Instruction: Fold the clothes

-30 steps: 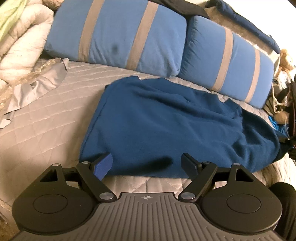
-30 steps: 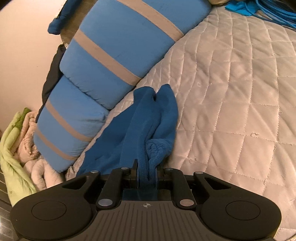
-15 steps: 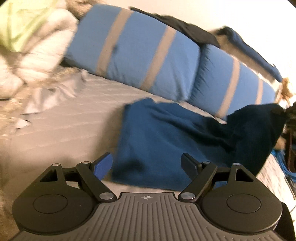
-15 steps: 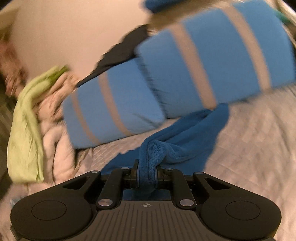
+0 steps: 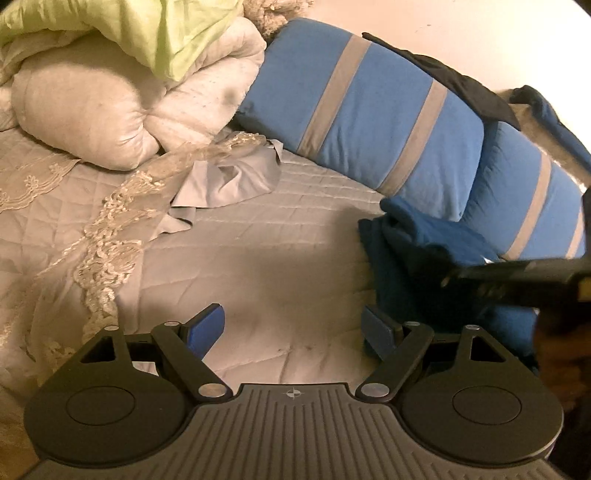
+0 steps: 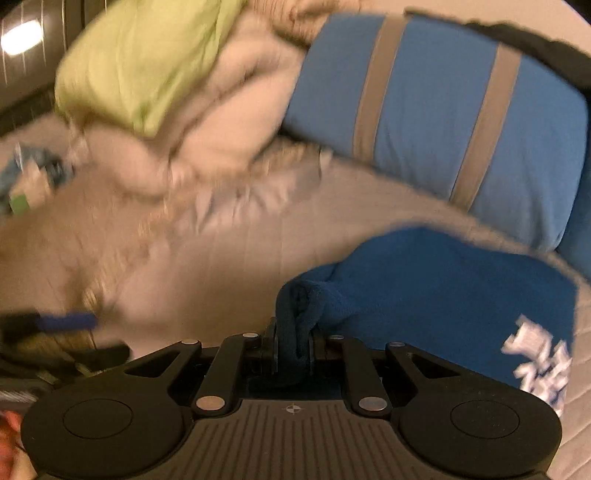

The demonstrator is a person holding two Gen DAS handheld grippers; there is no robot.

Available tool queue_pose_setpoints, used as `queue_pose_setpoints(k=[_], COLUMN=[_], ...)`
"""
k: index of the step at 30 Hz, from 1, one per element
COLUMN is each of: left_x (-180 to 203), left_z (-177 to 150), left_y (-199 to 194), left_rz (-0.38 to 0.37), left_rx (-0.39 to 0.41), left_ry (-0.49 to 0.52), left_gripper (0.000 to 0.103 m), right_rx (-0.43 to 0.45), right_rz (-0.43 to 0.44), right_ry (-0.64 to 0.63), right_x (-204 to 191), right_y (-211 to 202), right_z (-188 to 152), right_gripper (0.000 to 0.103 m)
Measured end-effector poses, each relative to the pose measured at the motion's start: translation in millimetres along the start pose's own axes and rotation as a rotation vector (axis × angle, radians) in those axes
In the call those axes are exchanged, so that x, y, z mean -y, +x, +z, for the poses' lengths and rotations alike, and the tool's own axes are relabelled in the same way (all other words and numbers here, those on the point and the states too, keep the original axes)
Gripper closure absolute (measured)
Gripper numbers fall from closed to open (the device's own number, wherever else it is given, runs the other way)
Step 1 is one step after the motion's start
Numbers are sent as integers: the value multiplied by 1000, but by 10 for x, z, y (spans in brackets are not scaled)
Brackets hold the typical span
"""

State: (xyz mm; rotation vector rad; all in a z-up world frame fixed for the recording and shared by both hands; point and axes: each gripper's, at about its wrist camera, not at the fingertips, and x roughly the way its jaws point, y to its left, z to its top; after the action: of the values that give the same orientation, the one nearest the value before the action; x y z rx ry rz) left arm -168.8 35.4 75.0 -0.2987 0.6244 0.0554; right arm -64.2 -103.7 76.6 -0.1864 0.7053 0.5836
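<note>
**Right hand-held gripper clamped on the sweater, left one wide open**

Closest to the camera in the right wrist view, the right hand-held gripper (image 6: 293, 350) is pinched tight on a bunched edge of the blue sweater (image 6: 443, 295). The rest of the sweater lies on the bed (image 6: 229, 258) just past the jaws, with some white lettering (image 6: 539, 362) showing at its right edge. This view is pretty blurry.

In the left view, the left hand-held gripper (image 5: 293, 328) is spread apart with nothing between the pads, hovering over bare quilted bed (image 5: 258, 266). The sweater (image 5: 413, 258) sits off to its right in a rumpled heap, against the striped pillows (image 5: 369, 107).

Farther back there's a grey cloth (image 5: 229, 181) and lace trim (image 5: 107, 236) on the quilt, then a cream comforter (image 5: 110, 110) with a green sheet (image 5: 147, 26) piled on top.
</note>
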Motion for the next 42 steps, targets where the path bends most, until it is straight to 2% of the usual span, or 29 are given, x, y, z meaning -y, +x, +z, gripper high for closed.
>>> queue_pose_setpoints(k=[4,8,10,12,13,15,18,20,25,29,30,33,36,40,42], left_x=[-59,-69,-69,-56,-44,-16,-4,-19,97,253,278,308,316,326,315], left_z=[-11,-56,-53,-46,-35,-8,92,208,567,737,755,748,731,702,667], left_y=[18,-4,0,-5,-11,-22,-25,4,239,566,649,849,921,942,953], left_rz=[12,59,57,36,20,-15,-112,-210,-445,-543,-558,-582,-570,-482,-466], left_rx=[-4,24,26,28,31,36,44,40,-42,-168,-203,-299,-331,-357,-372], left_ry=[3,-17,-28,-27,-23,-16,-36,-80,-130,-143,-153,-196,-191,-159,-154], left_gripper=[22,22,22,22,22,22,22,22,22,23,28,42,42,42,42], right_rx=[-6,-4,-5,-2,0,10,38,54,75,87,90,100,110,112,116], right_rz=[-8,-6,6,60,90,140,164,169,122,74,62,26,-1,-31,-38], right_ry=[-37,-82,-114,-137,-149,-193,-245,-264,-213,-157,-144,-105,-77,-35,-18], right_x=[-120,-238,-270,-263,-258,-276,-258,-214,57,292,351,521,665,823,880], right_y=[-1,-59,-44,-96,-130,-254,-489,-641,-928,-1123,-1172,-1318,-1451,-1552,-1586], right_z=[-93,-131,-183,-232,-257,-283,-340,-379,-479,-558,-577,-641,-725,-814,-841], right_gripper=[87,87,83,68,66,37,14,9,5,5,5,5,4,4,4])
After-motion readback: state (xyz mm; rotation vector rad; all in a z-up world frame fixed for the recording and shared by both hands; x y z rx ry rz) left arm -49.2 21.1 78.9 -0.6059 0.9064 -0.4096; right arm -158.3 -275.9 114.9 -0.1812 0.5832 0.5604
